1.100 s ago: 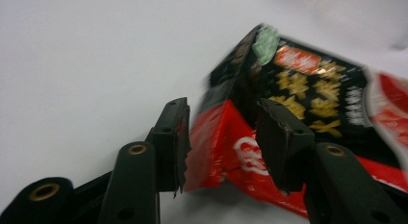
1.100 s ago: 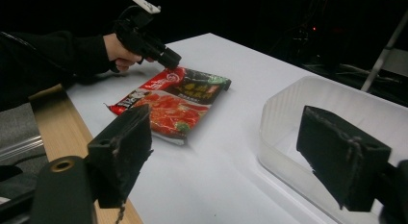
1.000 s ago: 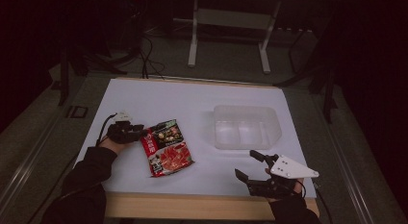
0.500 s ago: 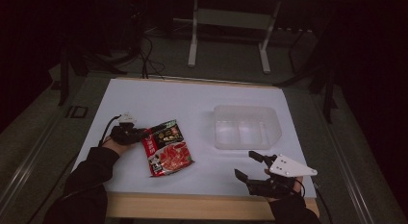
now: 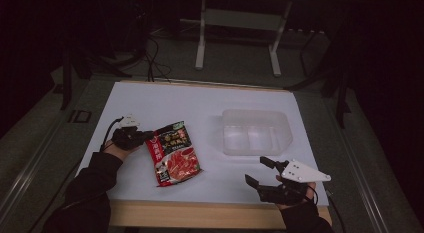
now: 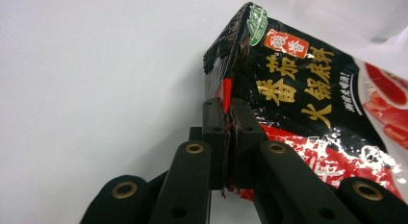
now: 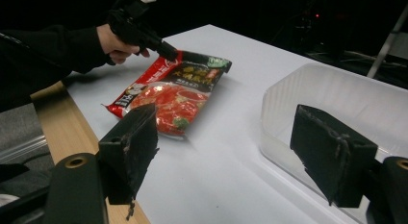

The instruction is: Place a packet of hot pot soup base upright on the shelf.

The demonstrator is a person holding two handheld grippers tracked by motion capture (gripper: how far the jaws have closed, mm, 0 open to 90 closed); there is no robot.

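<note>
A red and black food packet point(image 5: 172, 154) with yellow characters lies on the white table point(image 5: 200, 108), left of centre. My left gripper point(image 5: 146, 138) is shut on the packet's upper left edge; in the left gripper view the jaws press together on the packet point(image 6: 308, 99) edge at my left gripper point(image 6: 227, 132). My right gripper point(image 5: 261, 171) rests near the front right edge, open and empty, with a grey plate on top. The right gripper view looks between the open right gripper point(image 7: 240, 154) at the packet point(image 7: 168, 92) and the left gripper point(image 7: 163, 50).
A clear plastic container point(image 5: 256, 131) stands right of centre, just beyond the right gripper, and appears as the container point(image 7: 337, 96) in the right gripper view. The table's wooden front edge point(image 5: 200, 215) runs along the bottom. Dark stands and cables lie behind the table.
The left gripper and the packet have shifted slightly toward the front. The right gripper has barely moved.
</note>
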